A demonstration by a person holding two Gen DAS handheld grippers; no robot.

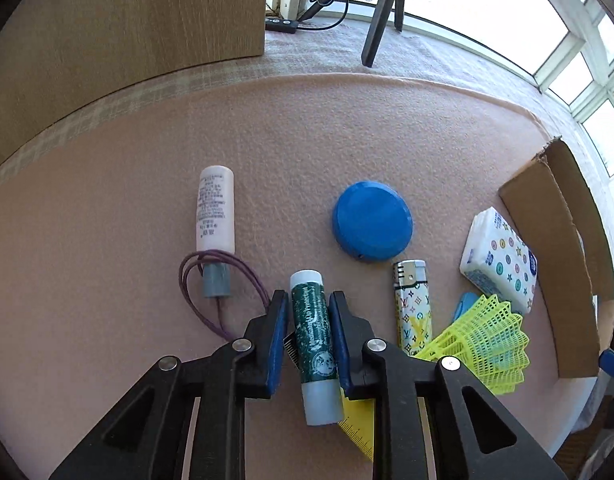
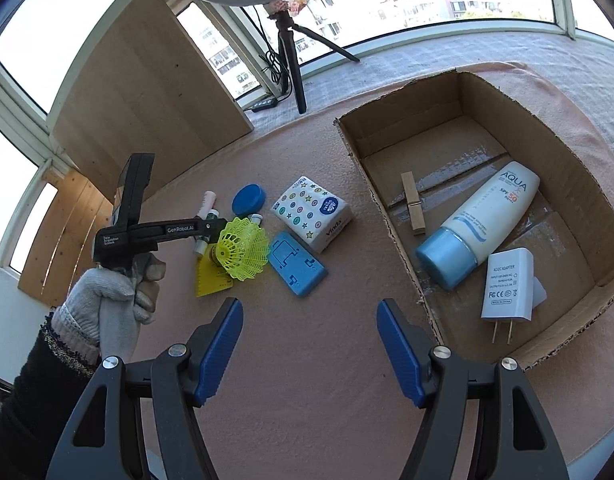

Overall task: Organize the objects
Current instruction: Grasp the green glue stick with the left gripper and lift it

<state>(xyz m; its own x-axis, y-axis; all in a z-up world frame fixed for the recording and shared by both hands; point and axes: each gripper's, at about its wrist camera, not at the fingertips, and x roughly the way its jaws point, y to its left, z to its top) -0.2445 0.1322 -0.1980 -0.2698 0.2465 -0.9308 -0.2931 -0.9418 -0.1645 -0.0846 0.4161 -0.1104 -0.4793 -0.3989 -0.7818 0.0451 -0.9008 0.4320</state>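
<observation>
While three things already lie in the cardboard box (image 2: 579, 216), the left gripper (image 1: 307, 312) pinches the green tube (image 1: 312, 340) on the mat; right gripper (image 2: 311, 344) spread, empty; most clutter remains outside.

"AQUA SPF 50" on the sunscreen tube (image 2: 489, 216), "Vinda" on the tissue pack (image 2: 313, 212).

My left tongs (image 1: 307, 320), black with blue pads, flank a speckled green tube (image 1: 312, 332). At 1 o'clock lies a plain blue lid (image 1: 372, 221); at 3 o'clock, a monogram-patterned lighter (image 1: 412, 308) and neon-yellow mesh shuttlecock (image 1: 483, 340). The counter (image 1: 307, 140) is pink.
</observation>
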